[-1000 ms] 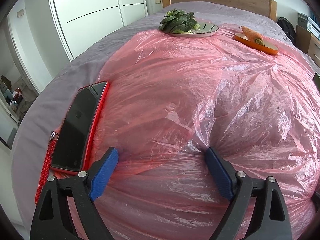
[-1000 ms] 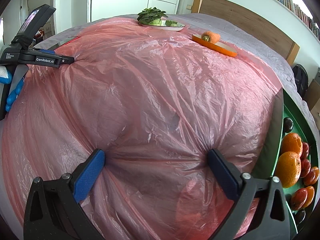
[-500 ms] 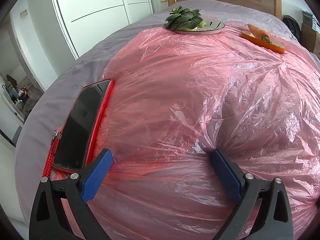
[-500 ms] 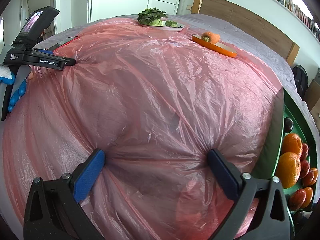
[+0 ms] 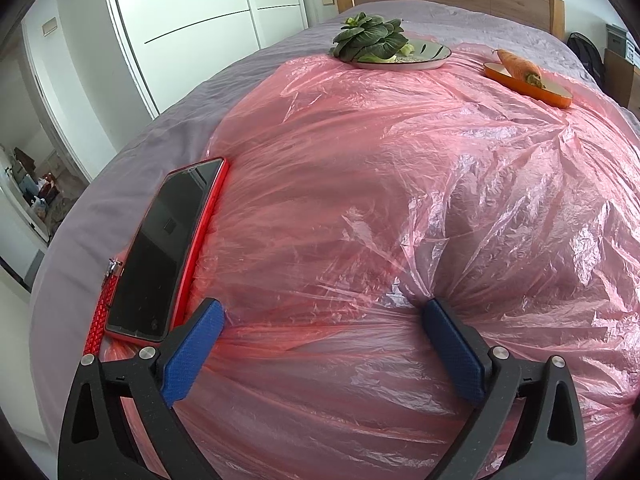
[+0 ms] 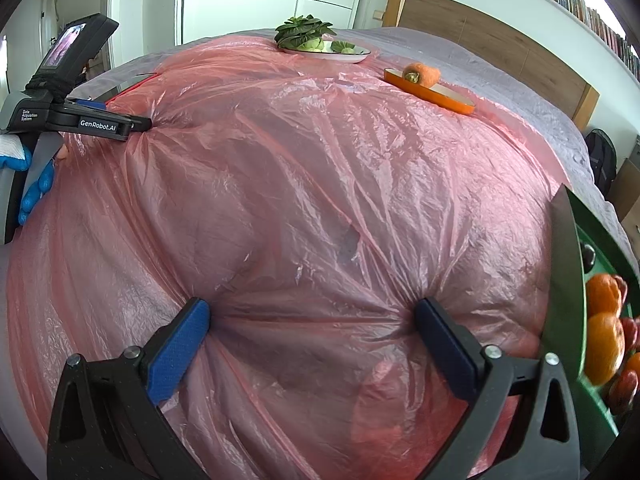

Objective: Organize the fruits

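Pink all around: pressing down on a thin, crinkled, see-through pink plastic sheet (image 5: pixel 360 200) spread over the grey-covered bed (image 5: pixel 152 152). Holding the left claw (image 5: pixel 322 316) wide and empty, tips dimpling the film into radiating creases. Keeping the right claw (image 6: pixel 311 310) just as wide, also gripping nothing, likewise puckering the plastic at both tips.

Sitting at the far right of the right view, well away from either claw: the round oranges (image 6: pixel 604 294) and small dark-red fruits (image 6: pixel 624 388), resting in a deep green tray (image 6: pixel 568 264) at the sheet's edge.

Risking these, judging from the layout:
- Snagging or tearing the film by dragging the tips sideways instead of lifting first.
- Tugging the whole sheet, and so shifting the white plate (image 5: pixel 424 58) of leafy greens (image 5: pixel 368 38) and the orange oval dish (image 5: pixel 552 96) carrying a carrot (image 5: pixel 518 66), both standing on the plastic.
- Nudging the red-cased phone (image 5: pixel 168 252), lying just beside the left claw's outer tip.
- Tilting the tray on the soft mattress when reaching in, sending round fruit rolling.
- Closing on loose film along with a fruit, weakening the grip.
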